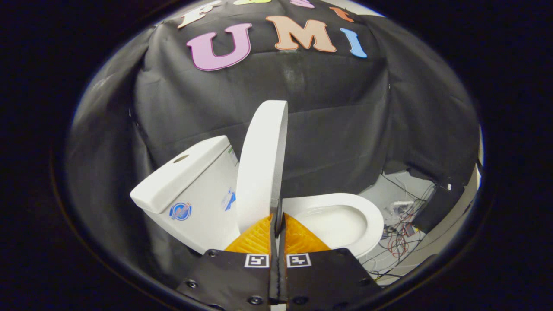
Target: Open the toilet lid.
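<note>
My hand-held gripper [277, 216] pinches the lid [262, 164] rim, fingers nearly closed; stiff, slick plastic, light, hinged, so I grip its edge.

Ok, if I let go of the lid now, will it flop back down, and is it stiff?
The lid looks rigid: glossy moulded plastic, no bending. It stands near upright beside the tank, so it could tip either way. The gripper appears pinched on its edge; that smooth surface may slip.
</note>
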`<state>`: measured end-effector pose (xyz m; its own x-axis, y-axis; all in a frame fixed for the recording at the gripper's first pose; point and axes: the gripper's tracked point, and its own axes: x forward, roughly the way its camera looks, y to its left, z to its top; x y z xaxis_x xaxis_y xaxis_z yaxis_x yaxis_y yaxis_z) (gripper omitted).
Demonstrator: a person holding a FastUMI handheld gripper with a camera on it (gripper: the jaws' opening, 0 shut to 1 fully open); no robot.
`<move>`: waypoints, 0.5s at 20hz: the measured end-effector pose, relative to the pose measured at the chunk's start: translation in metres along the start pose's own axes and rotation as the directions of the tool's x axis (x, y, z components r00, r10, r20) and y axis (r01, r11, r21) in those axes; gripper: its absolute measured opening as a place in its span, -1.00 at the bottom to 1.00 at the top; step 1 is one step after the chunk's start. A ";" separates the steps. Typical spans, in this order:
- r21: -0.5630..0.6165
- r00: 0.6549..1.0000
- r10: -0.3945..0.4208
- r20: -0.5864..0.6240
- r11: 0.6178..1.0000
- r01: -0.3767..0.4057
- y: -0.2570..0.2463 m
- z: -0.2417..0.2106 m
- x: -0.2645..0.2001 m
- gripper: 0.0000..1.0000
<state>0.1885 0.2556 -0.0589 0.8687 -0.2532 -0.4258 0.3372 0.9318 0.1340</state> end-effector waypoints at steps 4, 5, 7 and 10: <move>-0.001 0.999 0.031 -0.014 1.000 -0.031 0.008 0.000 0.004 -0.99; 0.002 0.999 0.039 -0.024 0.999 -0.039 0.010 0.000 0.004 -0.99; -0.024 0.999 0.046 -0.020 0.999 -0.047 0.016 0.002 0.005 -0.99; -0.054 0.998 0.067 -0.012 0.996 -0.068 0.031 0.002 0.004 -0.99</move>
<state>0.2032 0.2827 -0.0551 0.8850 -0.1866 -0.4267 0.2573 0.9596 0.1140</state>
